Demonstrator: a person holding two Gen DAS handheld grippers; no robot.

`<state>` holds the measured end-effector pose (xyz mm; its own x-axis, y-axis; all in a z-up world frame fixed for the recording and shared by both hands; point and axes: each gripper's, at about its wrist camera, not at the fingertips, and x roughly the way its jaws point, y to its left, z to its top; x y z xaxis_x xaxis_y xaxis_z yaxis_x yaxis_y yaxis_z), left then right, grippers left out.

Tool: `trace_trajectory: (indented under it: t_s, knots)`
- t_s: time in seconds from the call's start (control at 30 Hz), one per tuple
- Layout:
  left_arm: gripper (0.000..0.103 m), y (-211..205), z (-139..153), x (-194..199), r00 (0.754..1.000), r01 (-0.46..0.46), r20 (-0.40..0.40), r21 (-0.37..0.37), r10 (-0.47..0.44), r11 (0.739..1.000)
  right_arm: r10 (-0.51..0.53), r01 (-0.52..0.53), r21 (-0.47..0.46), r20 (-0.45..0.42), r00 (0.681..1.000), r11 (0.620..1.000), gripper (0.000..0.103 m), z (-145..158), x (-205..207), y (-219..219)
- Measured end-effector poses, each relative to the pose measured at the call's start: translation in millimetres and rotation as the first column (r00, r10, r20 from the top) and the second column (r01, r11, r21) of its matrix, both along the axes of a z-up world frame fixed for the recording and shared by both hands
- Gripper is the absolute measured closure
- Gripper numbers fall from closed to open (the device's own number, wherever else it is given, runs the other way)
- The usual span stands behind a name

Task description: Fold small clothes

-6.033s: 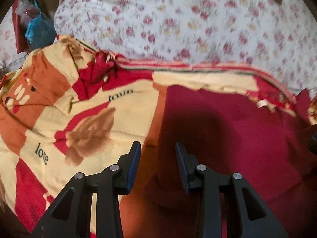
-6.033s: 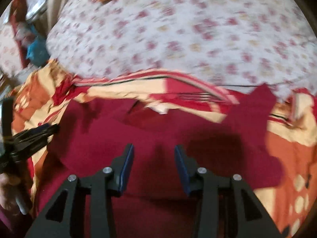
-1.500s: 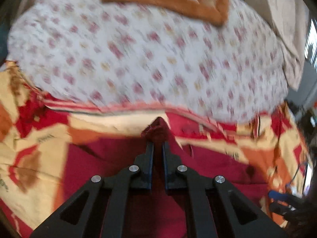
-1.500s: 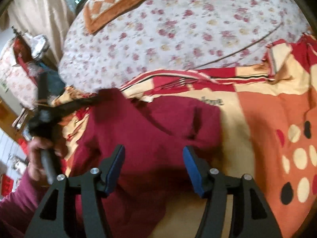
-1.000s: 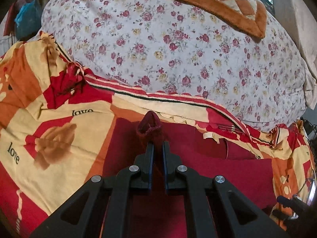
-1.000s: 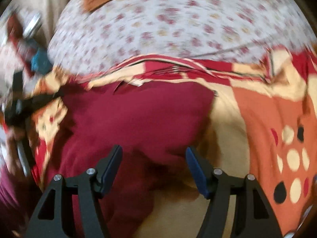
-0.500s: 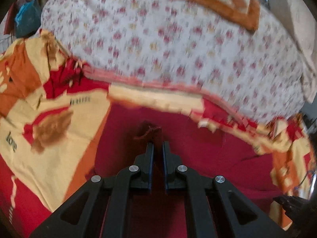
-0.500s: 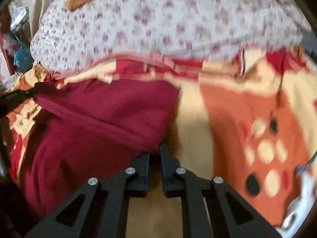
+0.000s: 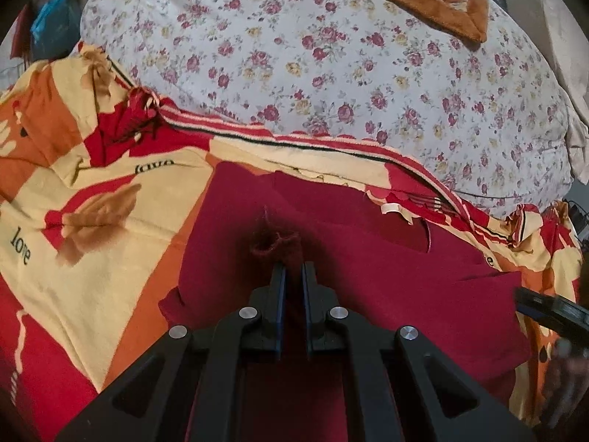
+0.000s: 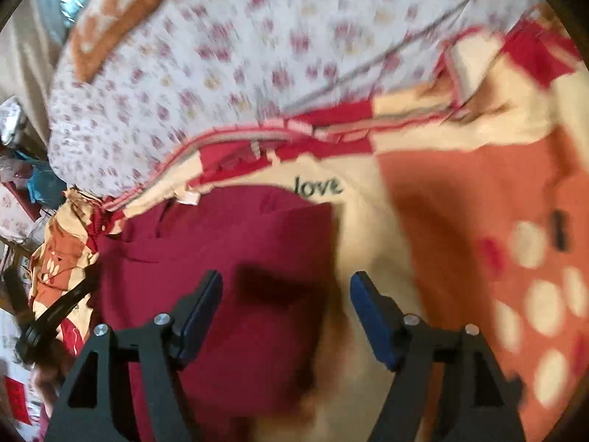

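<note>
Half a second earlier the right gripper (image 10: 285, 313) was pinched shut; now its jaws were opening, clear of cloth. Left gripper (image 9: 291, 272) stayed clamped on the maroon garment (image 9: 368, 265), spread on the patterned blanket (image 9: 92, 221). Better to lay that corner flat before letting go.

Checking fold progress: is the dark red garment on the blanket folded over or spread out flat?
Partly folded. The red garment shows a doubled layer with a straight folded edge on the blanket; the left gripper pinches a bunch of it.
</note>
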<state>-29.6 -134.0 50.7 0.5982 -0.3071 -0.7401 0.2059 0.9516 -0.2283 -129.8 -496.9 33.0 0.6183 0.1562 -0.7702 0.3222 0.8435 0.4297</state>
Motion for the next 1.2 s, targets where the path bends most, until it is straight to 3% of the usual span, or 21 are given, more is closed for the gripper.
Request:
trace_trajectory:
  t_s: [0.03,0.1,0.13,0.17,0.23,0.33,0.4,0.47,0.53,0.67,0.77,0.87,0.93,1.07,1.2]
  knots:
    - [0.103,0.6,0.9,-1.0,1.0,0.003,0.004,0.002,-0.003,1.0,0.012,-0.012,0.015,-0.017,1.0,1.0,0.036,-9.4,13.2,-0.2]
    - [0.103,2.4,0.0,-2.8,1.0,0.008,0.003,0.002,-0.008,1.0,0.018,-0.018,-0.011,-0.015,1.0,1.0,0.073,-14.1,24.6,-0.2]
    - [0.103,3.7,-2.7,-3.8,1.0,0.012,-0.002,0.004,-0.012,1.0,0.01,-0.01,-0.035,0.008,1.0,0.999,0.083,-10.4,25.0,-0.1]
    - [0.103,4.6,-6.4,-4.0,1.0,0.018,-0.014,-0.002,-0.018,1.0,-0.006,0.009,-0.068,0.039,0.999,0.998,0.086,-4.6,22.8,-0.6]
    - [0.103,4.5,-19.8,-4.1,0.998,0.027,-0.05,-0.005,-0.027,1.0,-0.046,0.052,-0.189,0.034,0.998,0.981,0.087,-2.3,23.4,0.5]
    - [0.103,3.2,-26.7,-7.8,0.999,0.037,-0.038,0.005,-0.037,0.999,-0.034,0.029,-0.192,-0.027,0.999,0.981,0.087,-20.9,32.4,0.2]
    - [0.103,6.4,-22.9,-8.7,0.998,0.048,-0.038,-0.002,-0.048,0.999,-0.052,0.047,-0.208,-0.017,0.999,0.977,0.068,-15.6,27.7,-0.6]
    - [0.101,11.8,-18.4,-7.9,0.997,0.05,-0.051,-0.014,-0.051,0.999,-0.089,0.087,-0.201,-0.002,0.996,0.976,0.06,-3.3,17.6,-4.6]
    - [0.096,20.1,-7.3,-8.9,0.999,0.026,-0.027,-0.009,-0.026,1.0,-0.09,0.093,-0.211,0.022,0.996,0.973,0.06,11.5,3.5,-3.5]
    - [0.093,28.4,10.8,-8.9,0.999,-0.016,0.037,-0.008,0.016,1.0,0.012,-0.004,-0.268,0.028,1.0,0.964,0.06,31.0,-18.6,23.9]
    - [0.093,19.3,10.4,-4.0,1.0,0.004,0.029,-0.001,-0.004,1.0,0.095,-0.097,-0.269,-0.019,0.995,0.958,0.061,23.5,-23.6,45.0]
    - [0.092,2.5,-7.1,4.5,0.999,0.028,-0.034,0.077,-0.025,0.997,0.117,-0.145,-0.331,-0.103,0.988,0.932,0.066,2.7,-20.6,59.2]
    - [0.092,-3.8,-24.3,8.1,0.995,0.04,-0.095,0.12,-0.028,0.992,0.11,-0.143,-0.345,-0.114,0.987,0.928,0.066,-4.5,-25.6,60.8]
    - [0.092,-3.4,-27.4,3.4,0.997,0.04,-0.065,0.125,-0.032,0.991,0.055,-0.087,-0.295,-0.114,0.992,0.952,0.066,2.4,-43.6,46.8]
    - [0.092,-4.5,-27.7,3.6,0.997,0.035,-0.065,0.129,-0.027,0.991,0.049,-0.056,-0.263,-0.035,0.998,0.963,0.064,17.3,-46.4,46.1]
